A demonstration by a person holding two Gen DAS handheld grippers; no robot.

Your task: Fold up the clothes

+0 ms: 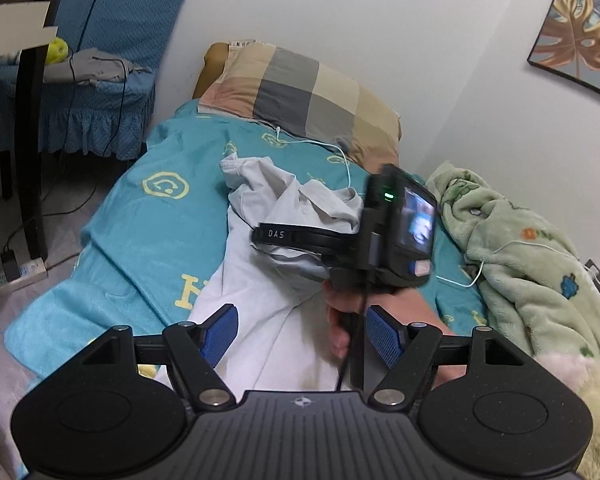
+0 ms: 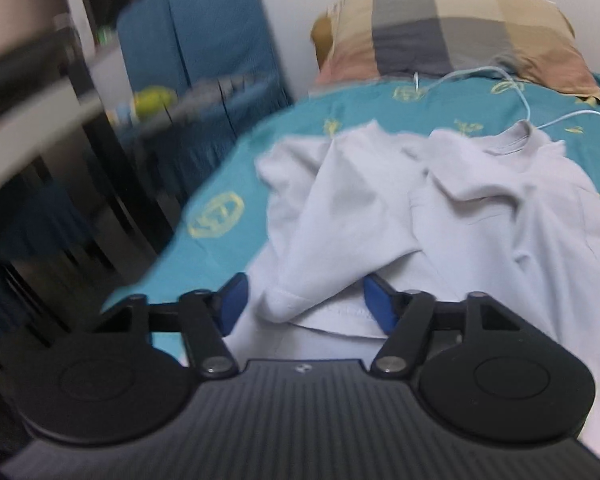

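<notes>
A white T-shirt (image 1: 260, 280) lies crumpled on the teal bedspread (image 1: 160, 216). My left gripper (image 1: 300, 332) is open and empty, above the shirt's lower part. The right gripper's body (image 1: 396, 224) shows ahead of it, over the bunched upper part of the shirt. In the right wrist view the shirt (image 2: 460, 208) spreads ahead, collar at the far side. My right gripper (image 2: 304, 304) is open, its blue pads (image 2: 234, 300) either side of a folded sleeve tip (image 2: 288, 300), not clamping it.
A checked pillow (image 1: 300, 92) lies at the bed's head against the wall. A green fleece blanket (image 1: 532, 264) is heaped at the right. A white cable (image 1: 340, 152) crosses the bed. A blue-covered chair (image 1: 92, 92) and a power strip (image 1: 20, 276) stand left.
</notes>
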